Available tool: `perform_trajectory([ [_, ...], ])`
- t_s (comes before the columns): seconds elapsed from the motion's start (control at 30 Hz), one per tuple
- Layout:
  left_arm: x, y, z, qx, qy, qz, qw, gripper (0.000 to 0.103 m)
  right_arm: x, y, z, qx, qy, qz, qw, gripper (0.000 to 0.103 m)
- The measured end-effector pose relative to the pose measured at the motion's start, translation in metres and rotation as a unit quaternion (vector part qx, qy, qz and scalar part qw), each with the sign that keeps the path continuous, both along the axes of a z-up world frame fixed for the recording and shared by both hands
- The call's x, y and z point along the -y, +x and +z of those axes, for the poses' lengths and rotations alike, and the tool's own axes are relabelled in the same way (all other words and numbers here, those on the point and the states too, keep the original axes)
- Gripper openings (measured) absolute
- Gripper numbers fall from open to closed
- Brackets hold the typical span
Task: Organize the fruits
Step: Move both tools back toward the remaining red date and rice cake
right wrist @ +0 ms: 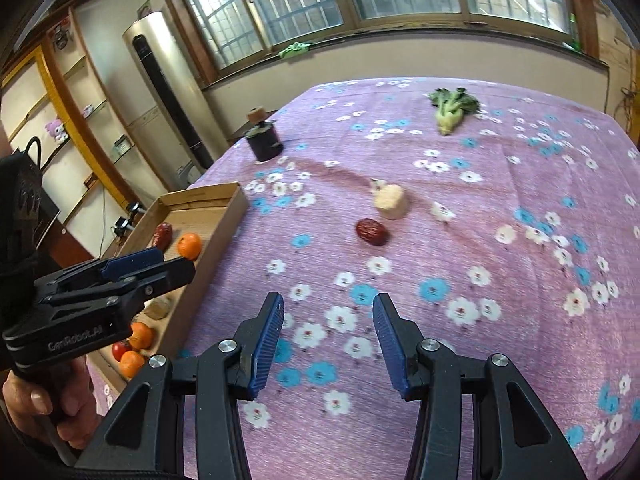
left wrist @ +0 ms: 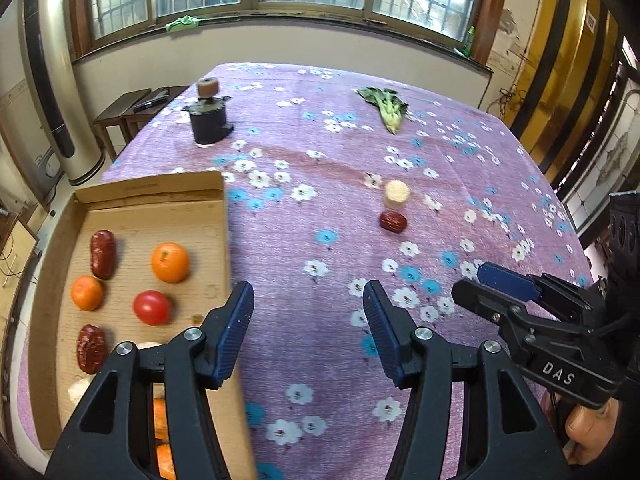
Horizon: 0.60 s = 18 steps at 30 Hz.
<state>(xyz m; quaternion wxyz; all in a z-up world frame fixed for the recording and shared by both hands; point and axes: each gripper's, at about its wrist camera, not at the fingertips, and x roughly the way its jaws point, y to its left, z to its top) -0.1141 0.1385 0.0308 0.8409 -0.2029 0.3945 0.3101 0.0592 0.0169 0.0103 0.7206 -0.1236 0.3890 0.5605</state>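
1. Both tools come first: the left gripper (left wrist: 308, 332) hangs over the table's near part beside the box's right wall, jaws parted with nothing between them; the right gripper (right wrist: 328, 340) hovers over bare cloth nearer the middle, jaws apart and likewise empty.
2. Next in size, the table (left wrist: 460, 168) wears a purple flowered cloth.
3. At its left edge sits the cardboard box (left wrist: 152, 190), already holding oranges, a tomato (left wrist: 151, 307) and red dates.
4. Near the far left edge stands a dark jar (left wrist: 210, 122); near the far edge lies a leafy green vegetable (right wrist: 452, 110).
5. Around the table's middle rests a pale cylindrical piece (right wrist: 391, 201), which I cannot identify.
6. Smallest, the loose red date (right wrist: 372, 232) lies just beside that piece, on its near side; it looks like the remaining fruit to box.
7. Risks, as I judge them: the date is small and rounded, so jaws closing off-centre could squirt it across the cloth; a careless approach could knock the pale piece; the two grippers are near each other and might collide; a low carry could catch the box wall.
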Motion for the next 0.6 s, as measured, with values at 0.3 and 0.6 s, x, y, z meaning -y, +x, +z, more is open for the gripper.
perform_trajectory([
  [0.3, 0.015, 0.019, -0.010, -0.011, -0.005, -0.019, 0.9998, 0.056, 0.009, 0.020, -0.005, -0.002, -0.003, -0.016, 1.000, 0.048],
  [0.6, 0.018, 0.032, -0.014, -0.016, -0.006, -0.025, 0.9995, 0.056, 0.004, 0.028, -0.006, -0.002, -0.005, -0.016, 1.000, 0.048],
])
